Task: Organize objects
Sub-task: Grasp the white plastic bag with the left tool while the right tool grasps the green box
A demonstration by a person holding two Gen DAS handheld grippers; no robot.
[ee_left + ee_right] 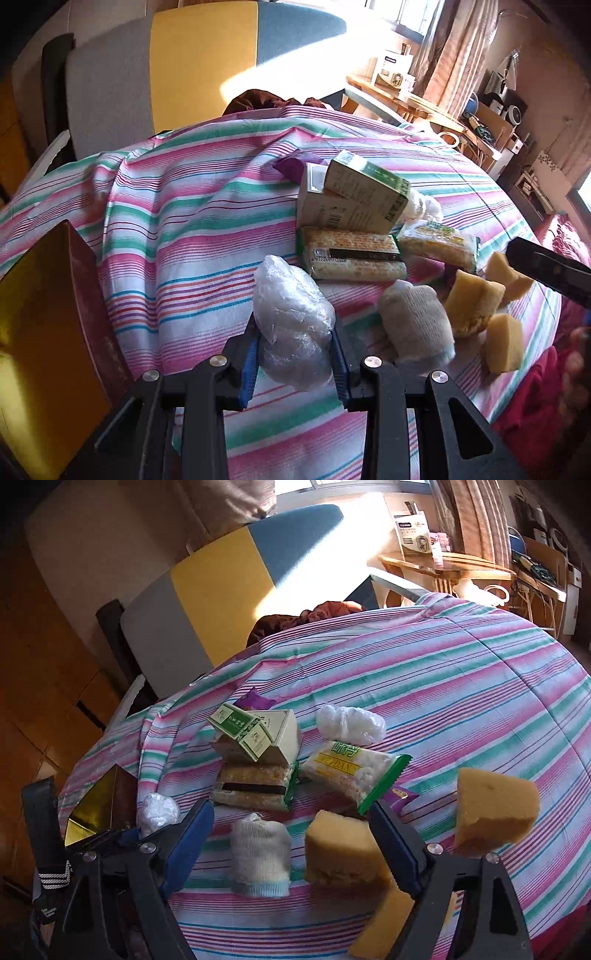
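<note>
My left gripper (295, 339) is shut on a crumpled clear plastic bag (291, 325), also seen in the right wrist view (157, 812). My right gripper (291, 823) is open above a rolled white sock (260, 853) and a yellow sponge (343, 853). Two more sponges (493, 816) (388, 923) lie nearby. Two rice cracker packs (354, 254) (351, 770), stacked green-and-cream boxes (358, 192), a purple packet (293, 168) and a second plastic bag (349, 723) lie on the striped cloth (184, 229).
A gold and maroon box (48, 332) stands at the left, close to my left gripper. Behind the table are a grey, yellow and blue panel (199, 62), a dark red cloth (258, 99) and a cluttered wooden desk (406, 96).
</note>
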